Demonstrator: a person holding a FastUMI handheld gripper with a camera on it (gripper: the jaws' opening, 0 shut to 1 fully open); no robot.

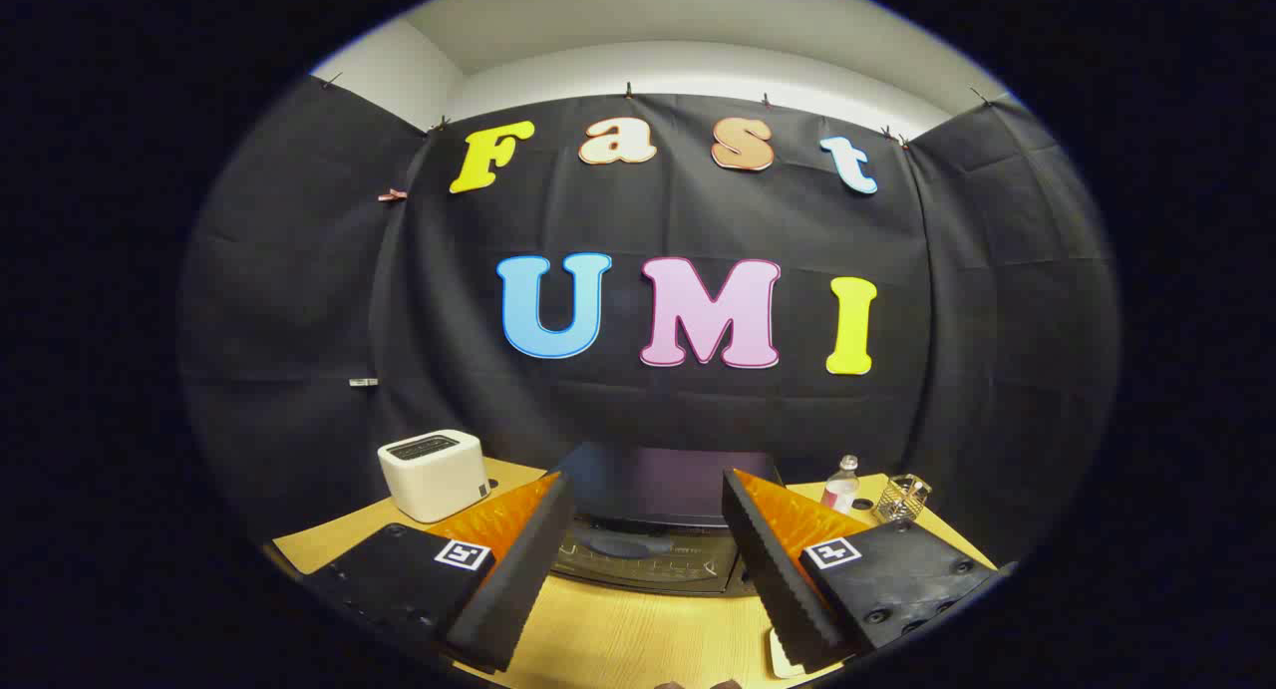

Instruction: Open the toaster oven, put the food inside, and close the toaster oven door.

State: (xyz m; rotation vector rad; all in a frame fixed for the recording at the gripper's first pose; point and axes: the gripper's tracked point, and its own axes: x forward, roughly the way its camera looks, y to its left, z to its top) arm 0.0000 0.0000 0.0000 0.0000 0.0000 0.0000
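A dark toaster oven (pixel 658 510) stands on the wooden table (pixel 618 629) just ahead of my fingers, its flat top towards me and its front door (pixel 638 559) showing below, seemingly closed. My gripper (pixel 643 569) is open, with its two fingers spread to either side of the oven and nothing between them. A pale plate edge (pixel 783 659) peeks out beside the right finger; what lies on it is hidden.
A white two-slot toaster (pixel 434 473) sits on the table to the left of the oven. To the oven's right stand a small clear bottle (pixel 842 485) and a wire-mesh holder (pixel 904 497). The booth's black cloth wall rises close behind them.
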